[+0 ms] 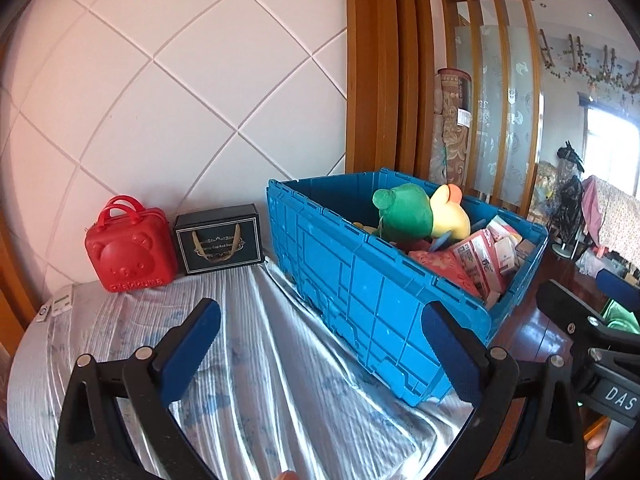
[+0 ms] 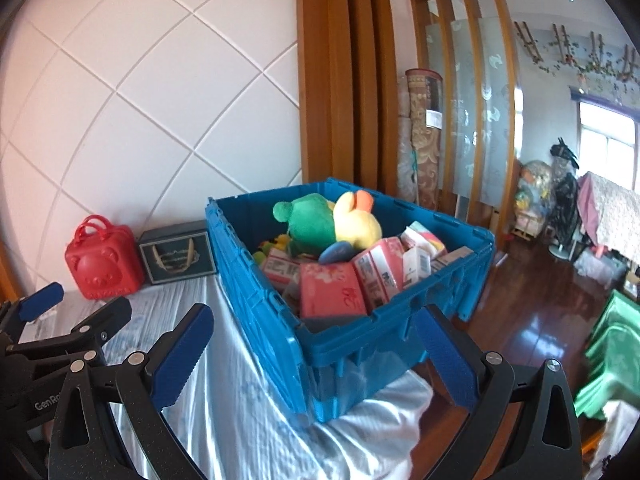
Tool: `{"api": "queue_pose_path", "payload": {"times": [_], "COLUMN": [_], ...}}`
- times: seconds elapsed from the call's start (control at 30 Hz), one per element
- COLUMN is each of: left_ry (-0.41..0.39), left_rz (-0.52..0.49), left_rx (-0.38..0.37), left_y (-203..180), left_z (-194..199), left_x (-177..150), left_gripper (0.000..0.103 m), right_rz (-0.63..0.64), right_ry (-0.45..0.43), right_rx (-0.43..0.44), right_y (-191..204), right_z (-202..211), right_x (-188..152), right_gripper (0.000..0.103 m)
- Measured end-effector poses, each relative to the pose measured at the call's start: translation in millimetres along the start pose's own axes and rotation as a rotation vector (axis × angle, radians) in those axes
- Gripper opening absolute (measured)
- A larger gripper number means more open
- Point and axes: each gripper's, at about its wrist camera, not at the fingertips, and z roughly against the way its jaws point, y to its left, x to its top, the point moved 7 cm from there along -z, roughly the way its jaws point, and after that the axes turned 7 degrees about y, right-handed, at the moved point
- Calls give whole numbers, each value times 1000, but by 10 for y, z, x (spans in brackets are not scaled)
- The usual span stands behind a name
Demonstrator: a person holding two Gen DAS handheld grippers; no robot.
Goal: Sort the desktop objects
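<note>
A: Grippers nearest: left gripper [image 1: 320,344] and right gripper [image 2: 316,348], both spread wide, holding nothing, above the table [image 1: 248,380].

B: And the things to sort?

A: Blue crate [image 2: 360,344] at the table's right edge, packed with boxes [image 2: 332,292] and plush toys [image 2: 332,220]. At the far edge, a red case [image 1: 130,246] beside a black box [image 1: 218,240].
</note>
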Motion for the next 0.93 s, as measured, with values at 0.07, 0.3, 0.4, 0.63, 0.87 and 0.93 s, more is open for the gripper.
{"api": "queue_pose_path", "payload": {"times": [0.07,0.3,0.4,0.63,0.87,0.93], "left_ry": [-5,-11,-8,-12,4,3], "left_rz": [-2,-3,-3,-19,-28,-28], "left_rx": [7,13,15,12,0,0], "left_y": [-16,-52,-78,-132,-165,-164], "left_z": [23,33,13,-22,-114,-133], "left_x": [-17,-14,-13,17,31,38], "left_gripper": [102,102,102,102,102,102], "right_rz": [0,2,1,-8,-12,-12], "right_ry": [2,6,6,14,23,25], "right_rx": [-10,-16,-19,-25,-24,-23], "right_y": [-24,-111,-136,-196,-214,-215], "right_z": [-4,-35,-37,-92,-171,-198], "right_x": [-19,-20,-22,-9,13,20], "right_gripper": [103,103,103,103,103,103]}}
